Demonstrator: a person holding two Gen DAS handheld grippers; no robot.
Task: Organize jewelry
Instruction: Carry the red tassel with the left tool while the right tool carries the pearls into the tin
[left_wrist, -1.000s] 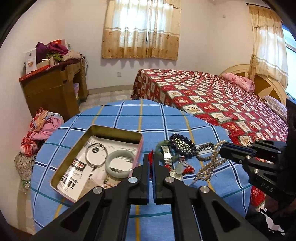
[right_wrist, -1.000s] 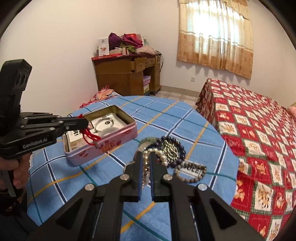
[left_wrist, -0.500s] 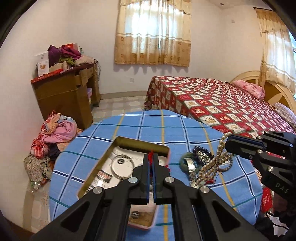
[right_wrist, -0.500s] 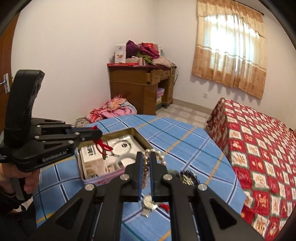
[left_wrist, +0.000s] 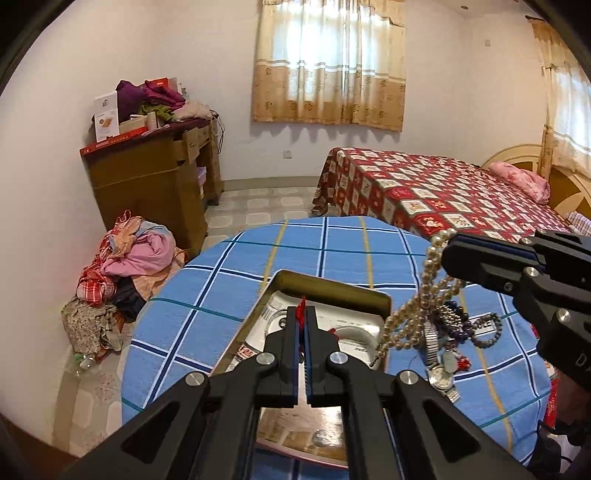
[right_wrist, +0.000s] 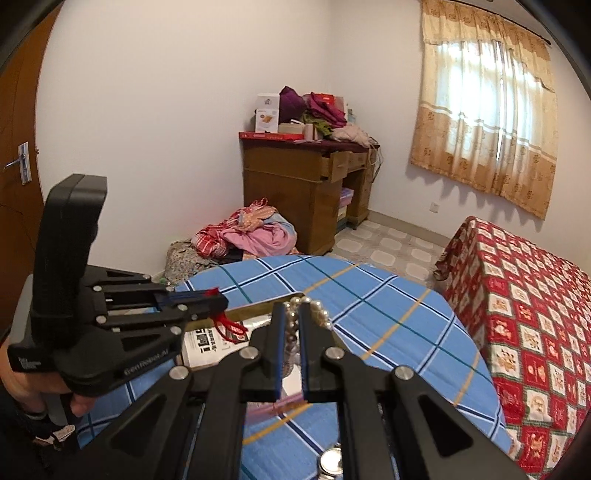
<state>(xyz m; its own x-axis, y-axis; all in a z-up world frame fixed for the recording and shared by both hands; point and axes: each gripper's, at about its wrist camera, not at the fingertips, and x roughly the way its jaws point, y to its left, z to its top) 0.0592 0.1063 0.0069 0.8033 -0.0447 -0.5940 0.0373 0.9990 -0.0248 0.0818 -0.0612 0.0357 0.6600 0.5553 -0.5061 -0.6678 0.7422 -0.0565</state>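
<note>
My left gripper (left_wrist: 303, 312) is shut on a red cord (left_wrist: 302, 306) and holds it over the open tin box (left_wrist: 334, 288); the cord hangs below it in the right wrist view (right_wrist: 229, 326). My right gripper (right_wrist: 291, 308) is shut on a pearl necklace (left_wrist: 424, 299), lifted above the table with its loops hanging near the tin's right rim. The right gripper also shows in the left wrist view (left_wrist: 448, 254). The tin holds papers and bangles. A pile of bead bracelets (left_wrist: 461, 321) and a watch (left_wrist: 439, 373) lies on the blue checked tablecloth (left_wrist: 332, 247).
A round table edge runs near the bed (left_wrist: 443, 195) with a red patterned cover on the right. A wooden desk (left_wrist: 147, 181) stands by the wall, with a clothes heap (left_wrist: 129, 266) on the floor beside it.
Both grippers have risen and moved left toward the tin. The pearl necklace has been lifted off the pile. The red cord now hangs over the tin.
</note>
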